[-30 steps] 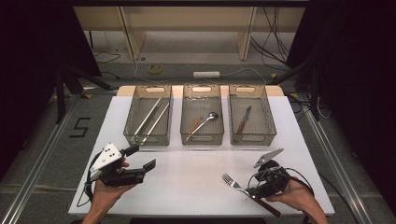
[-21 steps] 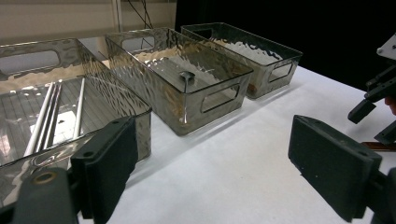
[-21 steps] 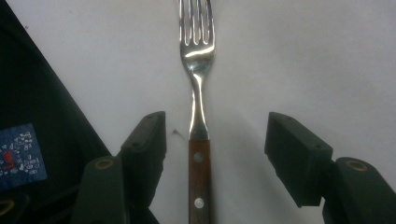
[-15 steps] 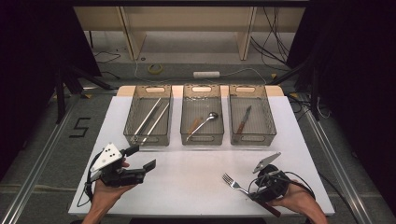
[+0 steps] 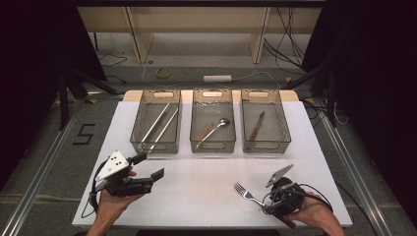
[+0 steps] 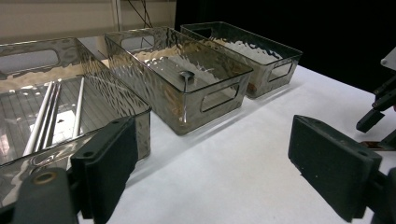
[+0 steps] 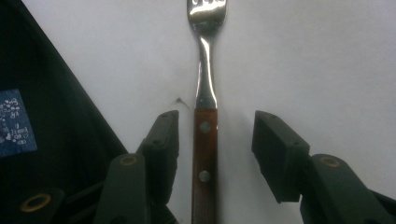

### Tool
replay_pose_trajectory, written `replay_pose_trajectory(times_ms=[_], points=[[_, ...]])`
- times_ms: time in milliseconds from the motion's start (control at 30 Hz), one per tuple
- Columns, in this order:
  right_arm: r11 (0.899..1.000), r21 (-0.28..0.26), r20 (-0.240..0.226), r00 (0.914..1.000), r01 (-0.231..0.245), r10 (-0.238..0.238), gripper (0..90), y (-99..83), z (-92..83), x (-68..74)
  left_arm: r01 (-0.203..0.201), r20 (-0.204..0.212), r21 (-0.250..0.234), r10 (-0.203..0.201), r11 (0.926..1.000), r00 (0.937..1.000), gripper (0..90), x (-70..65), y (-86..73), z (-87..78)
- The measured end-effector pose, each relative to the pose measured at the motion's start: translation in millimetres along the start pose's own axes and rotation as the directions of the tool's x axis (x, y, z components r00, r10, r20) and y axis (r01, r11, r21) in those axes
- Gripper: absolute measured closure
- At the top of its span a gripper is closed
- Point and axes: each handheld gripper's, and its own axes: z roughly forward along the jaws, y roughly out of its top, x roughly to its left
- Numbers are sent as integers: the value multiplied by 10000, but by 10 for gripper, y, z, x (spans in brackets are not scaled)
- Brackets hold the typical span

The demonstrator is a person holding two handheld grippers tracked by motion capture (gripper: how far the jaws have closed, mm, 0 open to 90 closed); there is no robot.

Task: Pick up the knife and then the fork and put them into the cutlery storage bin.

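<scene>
Right gripper view looks straight down on the fork [image 7: 205,116], whose wooden handle with 2 rivets lies between the right gripper [image 7: 215,140] jaws. The jaws have just been closing, yet a gap of bare table [image 7: 327,56] shows on both sides of the handle, narrower at the left of this view, so the pads do not press on it. The steel neck and tines run toward the top edge, and a dark cloth with a blue tag fills the left side, a detail the other views lack.

The high view places all this: the right gripper [image 5: 275,196] sits near the table's [image 5: 206,191] front right corner, with the fork [image 5: 247,193] lying on the white top and pointing up-left toward the middle. Well apart, at the front left, the left gripper [image 5: 147,167] is held above the table with its jaws wide apart and nothing between them. Behind stand 3 clear bins in a row: the left bin [image 5: 142,115] holds long metal rods, the middle bin [image 5: 194,113] a spoon [image 5: 216,127], the right bin [image 5: 285,123] a knife [image 5: 256,126].

The left gripper view sees the left gripper [image 6: 212,163] open over bare table, and the bins from low down: the left bin [image 6: 116,93] nearest, the middle bin [image 6: 205,88] beyond it, the right bin [image 6: 275,65] farthest
</scene>
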Motion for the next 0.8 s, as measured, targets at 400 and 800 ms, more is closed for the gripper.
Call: replay_pose_trajectory(times_ms=[400, 800], points=[[9987, 395, 124, 9994, 313, -318, 626, -35, 38, 36, -14, 3, 18, 14, 10000, 10000, 155, -3, 1, 1], [9968, 561, 298, 9978, 567, -584, 686, -45, 69, 57, -20, 19, 27, 20, 10000, 10000, 155, -6, -1, 6]])
